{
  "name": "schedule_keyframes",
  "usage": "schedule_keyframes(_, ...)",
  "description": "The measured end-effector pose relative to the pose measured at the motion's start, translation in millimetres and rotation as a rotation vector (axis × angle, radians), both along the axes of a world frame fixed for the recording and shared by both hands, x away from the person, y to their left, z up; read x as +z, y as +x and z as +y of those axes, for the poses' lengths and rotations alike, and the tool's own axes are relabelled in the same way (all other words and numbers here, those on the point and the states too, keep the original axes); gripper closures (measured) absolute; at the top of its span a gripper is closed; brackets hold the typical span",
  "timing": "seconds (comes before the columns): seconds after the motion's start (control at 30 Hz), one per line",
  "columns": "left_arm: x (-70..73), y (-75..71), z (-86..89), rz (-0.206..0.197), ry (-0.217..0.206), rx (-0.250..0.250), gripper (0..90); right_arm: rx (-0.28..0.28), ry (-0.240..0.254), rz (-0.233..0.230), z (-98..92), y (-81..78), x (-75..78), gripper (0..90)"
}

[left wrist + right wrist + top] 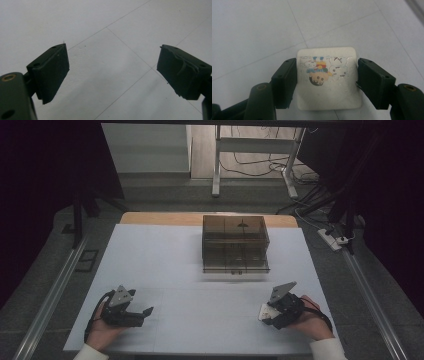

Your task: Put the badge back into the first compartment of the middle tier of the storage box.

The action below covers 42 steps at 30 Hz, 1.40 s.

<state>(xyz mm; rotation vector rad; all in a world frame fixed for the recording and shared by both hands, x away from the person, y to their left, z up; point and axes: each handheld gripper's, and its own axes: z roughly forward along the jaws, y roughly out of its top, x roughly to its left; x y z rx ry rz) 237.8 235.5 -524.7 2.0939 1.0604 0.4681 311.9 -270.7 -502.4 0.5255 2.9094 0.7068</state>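
A small white square block with rounded corners and a faded cartoon print on its top face [327, 78] is sitting between the two black jaws of the right gripper [327, 82], which are pinching it from both sides; the pads are pressing against its left and right edges. In the high view the same white block [265, 311] is lying low over the near right part of the white table [165, 260], at the tip of the right gripper [270, 312], which the person's right hand [307, 320] is holding from the near edge; whether the block is resting on the surface or is just above it cannot be told.

Well apart, on the near left side, the person's left hand [102, 325] is holding the left gripper [145, 312] close to the table. Its jaws are standing spread wide, with bare tabletop showing between the pads [50, 72] in the left gripper view.

Farther back, near the middle of the table's far edge, a smoky translucent brown plastic drawer box [235, 244] is standing upright, well apart from both grippers.
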Motion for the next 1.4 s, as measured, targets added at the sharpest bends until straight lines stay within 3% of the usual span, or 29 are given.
schedule_keyframes(0.03,0.0,0.1,0.1,0.0,0.0,0.0,11.0,-0.001,0.023,-0.005,-0.8,0.0,1.9,33.0)
schedule_keyframes(0.37,-0.2,0.2,0.4,0.001,0.001,0.001,10.9,-0.03,0.078,-0.044,-3.0,-1.4,10.7,33.0)
schedule_keyframes(0.67,-0.3,0.3,0.9,0.001,0.002,0.002,11.0,-0.093,0.226,-0.111,-10.7,-0.2,22.0,33.0)
schedule_keyframes(0.93,-0.5,0.7,0.9,0.002,0.002,0.004,11.0,-0.139,0.28,-0.123,-12.8,1.5,24.8,33.0)
schedule_keyframes(1.4,-0.7,0.7,1.4,0.001,0.003,0.005,10.9,-0.2,0.332,-0.158,-12.5,2.3,28.0,33.0)
